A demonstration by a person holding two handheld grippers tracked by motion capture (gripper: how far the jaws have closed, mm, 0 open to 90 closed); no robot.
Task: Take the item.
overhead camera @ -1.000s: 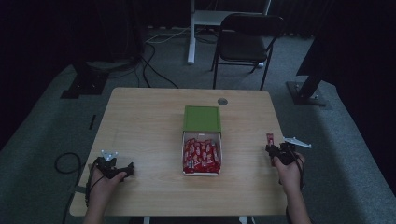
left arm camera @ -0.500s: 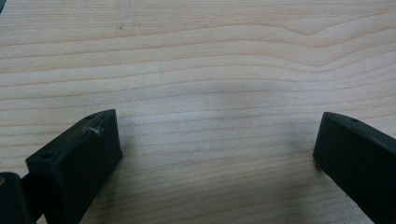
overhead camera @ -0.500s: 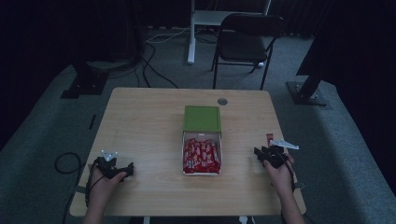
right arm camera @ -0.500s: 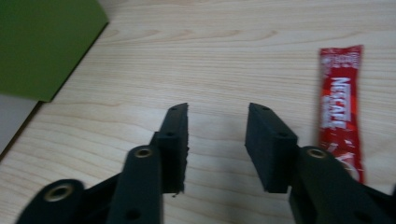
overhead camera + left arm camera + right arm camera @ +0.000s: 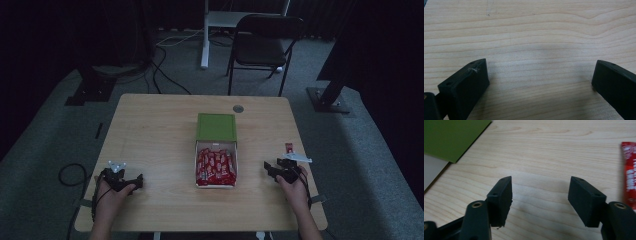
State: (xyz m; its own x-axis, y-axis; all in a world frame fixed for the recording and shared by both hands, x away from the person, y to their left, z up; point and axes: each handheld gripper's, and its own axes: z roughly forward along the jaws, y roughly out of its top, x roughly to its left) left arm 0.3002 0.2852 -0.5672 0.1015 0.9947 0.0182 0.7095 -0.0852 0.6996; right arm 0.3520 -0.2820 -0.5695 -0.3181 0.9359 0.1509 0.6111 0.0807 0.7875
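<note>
An open box sits mid-table, its green lid (image 5: 216, 127) folded back and its white tray (image 5: 199, 150) packed with red wrapped bars (image 5: 215, 167). One loose red bar (image 5: 289, 147) lies on the wood to the right of the box, and it runs down the right edge (image 5: 630, 172) of the right gripper view. My right gripper (image 5: 270, 170) (image 5: 540, 196) is just short of that bar. Its jaws have just been opening and hold nothing between them. At the near left my left gripper (image 5: 136, 182) (image 5: 540, 80) rests open over bare wood.
The wooden table (image 5: 150, 130) has a round grey cable port (image 5: 238, 108) behind the box. The green lid (image 5: 451, 137) lies to the left in the right gripper view. A black chair (image 5: 265, 47) and stand bases are on the carpet beyond the table.
My right gripper has let go of the red bar, which now lies on the table. That gripper has drawn left and toward the near edge with its jaws spread. The left hand has kept still.
</note>
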